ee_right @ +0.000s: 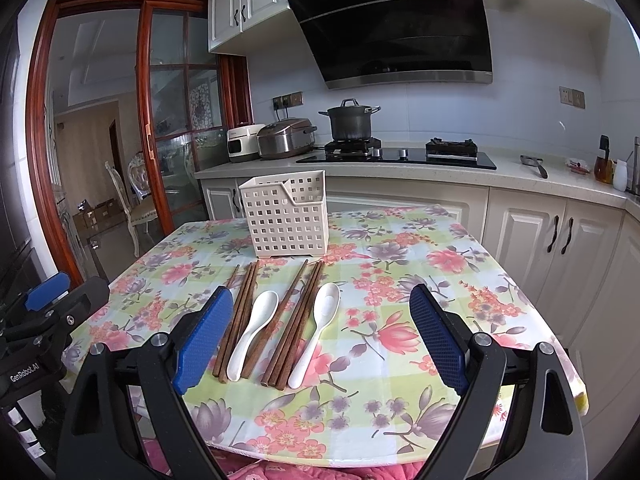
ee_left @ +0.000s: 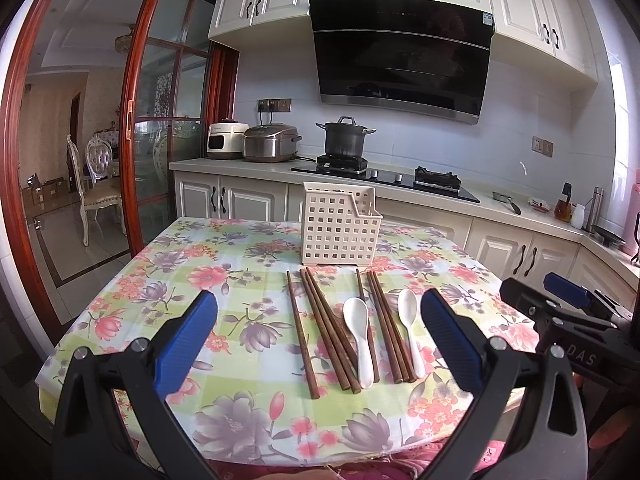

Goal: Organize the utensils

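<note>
Several brown wooden chopsticks (ee_left: 320, 328) (ee_right: 244, 312) and two white ceramic spoons (ee_left: 358, 336) (ee_right: 254, 332), the second further right (ee_left: 412, 328) (ee_right: 316, 332), lie side by side on the floral tablecloth. A cream perforated utensil basket (ee_left: 339, 226) (ee_right: 286, 214) stands upright just behind them. My left gripper (ee_left: 320, 340) is open and empty, held above the near table edge with the utensils between its blue pads. My right gripper (ee_right: 320, 344) is open and empty, likewise near the front edge; it also shows at the right of the left wrist view (ee_left: 560, 300).
The table (ee_left: 200, 280) (ee_right: 440, 280) has a flowered cloth. Behind it runs a kitchen counter (ee_left: 260, 166) with a rice cooker (ee_left: 270, 142), a pot on the stove (ee_left: 346, 138) and bottles at the far right. A glass sliding door (ee_left: 168, 120) is at left.
</note>
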